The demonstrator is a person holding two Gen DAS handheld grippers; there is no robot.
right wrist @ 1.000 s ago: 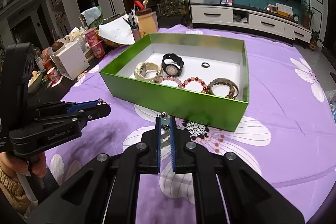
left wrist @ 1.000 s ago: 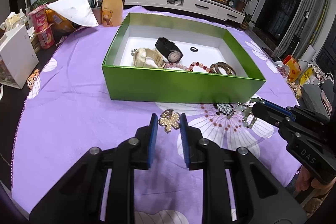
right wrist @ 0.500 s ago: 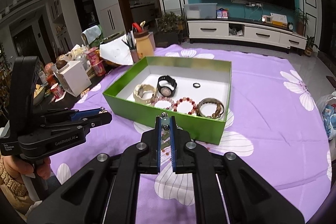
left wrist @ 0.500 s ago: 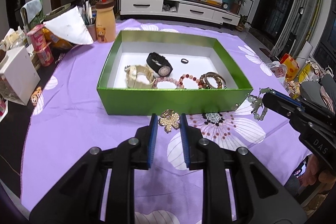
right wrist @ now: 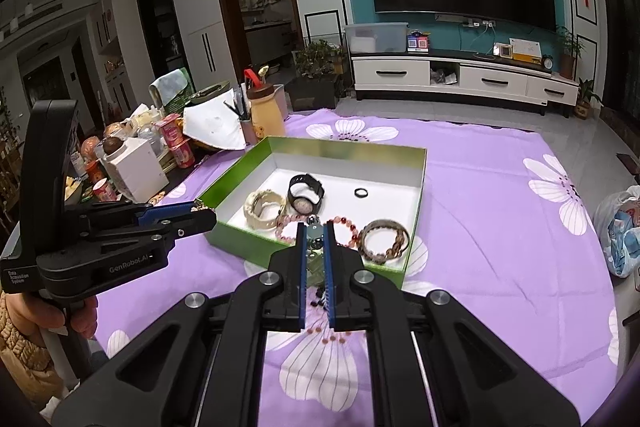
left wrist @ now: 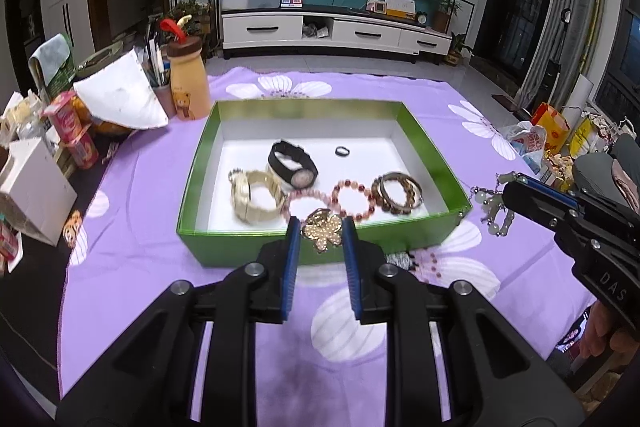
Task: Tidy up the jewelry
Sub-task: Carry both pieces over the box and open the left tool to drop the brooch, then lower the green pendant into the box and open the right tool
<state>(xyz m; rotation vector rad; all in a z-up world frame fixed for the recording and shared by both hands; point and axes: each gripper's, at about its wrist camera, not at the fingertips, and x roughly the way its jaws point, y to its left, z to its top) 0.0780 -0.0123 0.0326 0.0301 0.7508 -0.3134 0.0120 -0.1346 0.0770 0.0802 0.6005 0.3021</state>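
The left gripper (left wrist: 319, 233) pinches a gold brooch (left wrist: 323, 230) above the box's (left wrist: 424, 139) near wall; the right gripper (right wrist: 315, 235) pinches a pale bead necklace (left wrist: 494, 205) at the box's 4 o'clock. Carry each past the rim, lower, then release (aim for bare floor at 12 o'clock). Inside: two watches, two bead bracelets, one bangle set, one ring (left wrist: 341, 151).
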